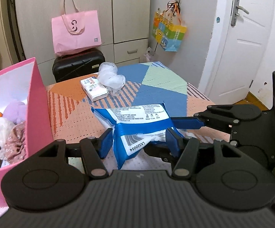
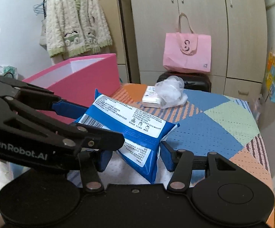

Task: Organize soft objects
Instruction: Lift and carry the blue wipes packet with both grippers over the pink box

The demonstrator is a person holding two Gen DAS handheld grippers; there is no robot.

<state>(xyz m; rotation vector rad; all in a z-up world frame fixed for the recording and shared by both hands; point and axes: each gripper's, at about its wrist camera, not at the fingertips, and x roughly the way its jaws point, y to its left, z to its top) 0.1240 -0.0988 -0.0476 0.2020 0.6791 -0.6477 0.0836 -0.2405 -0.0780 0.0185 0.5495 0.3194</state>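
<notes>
Bedroom, patterned table [image 1: 166, 79]. Both grippers clamp blue wipes pack [image 1: 137, 125], lifted clear of table: left gripper [image 1: 139, 142] at near end, right gripper [image 2: 135, 157] at other end. Step: carrying pack to pink box [image 1: 36, 95], plush toys [image 1: 2, 133] already inside. Next: raise over box rim, swing left, release together. Room beyond open; tissue pack [image 1: 93, 89] and clear bag [image 1: 110, 76] well apart.
</notes>
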